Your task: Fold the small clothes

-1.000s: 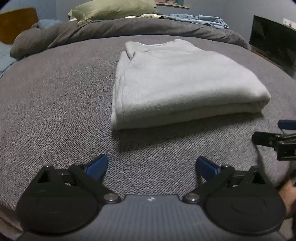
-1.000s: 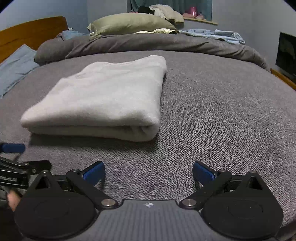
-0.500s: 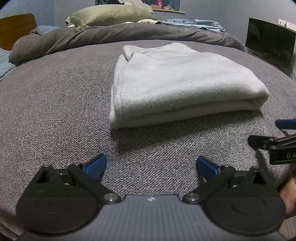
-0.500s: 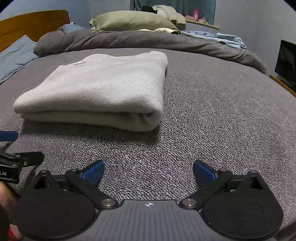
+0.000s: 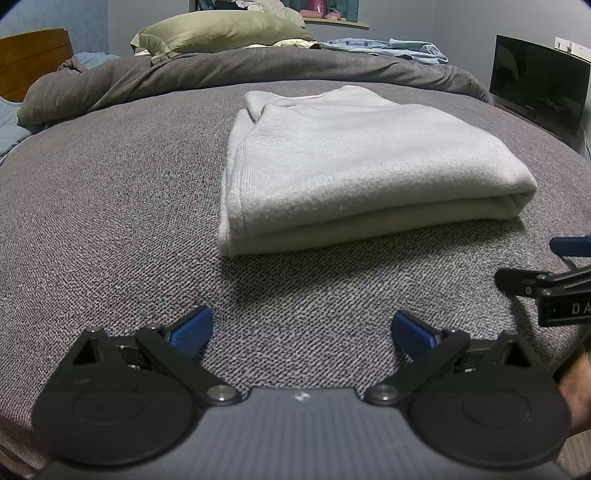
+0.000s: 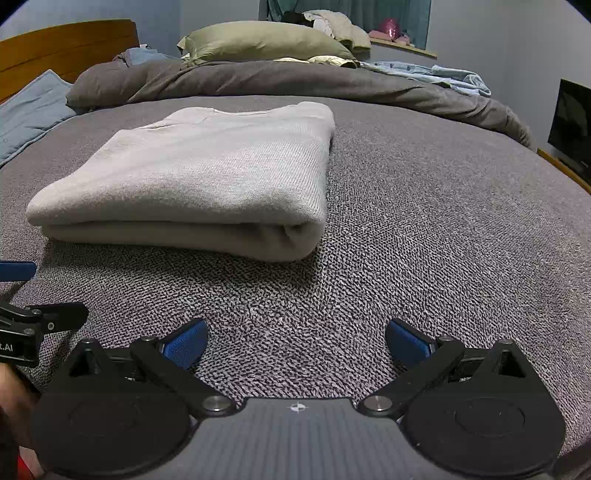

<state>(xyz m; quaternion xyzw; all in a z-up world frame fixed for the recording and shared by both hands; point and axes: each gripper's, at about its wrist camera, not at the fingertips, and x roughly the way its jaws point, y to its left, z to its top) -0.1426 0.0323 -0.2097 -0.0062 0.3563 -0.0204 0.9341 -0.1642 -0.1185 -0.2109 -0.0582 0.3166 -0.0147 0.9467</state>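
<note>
Both jaws gape, left gripper (image 5: 301, 328) and right gripper (image 6: 295, 338) short of folded sweater (image 5: 354, 162).

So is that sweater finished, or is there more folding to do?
It looks done: the pale sweater lies in a neat folded stack on the grey bedspread. Left gripper and right gripper are open, holding nothing. No other unfolded small garment shows nearby.

Cut off by the left wrist view's right edge: right gripper (image 5: 565, 266), only one blue fingertip and a black link showing, lettering clipped to "DA". Likewise clipped in the right wrist view: left gripper (image 6: 22, 295). Partly hidden behind the rumpled duvet (image 6: 258, 79): olive pillow (image 6: 258, 40). Too small to identify: pink object (image 6: 391, 26) on the shelf.
</note>
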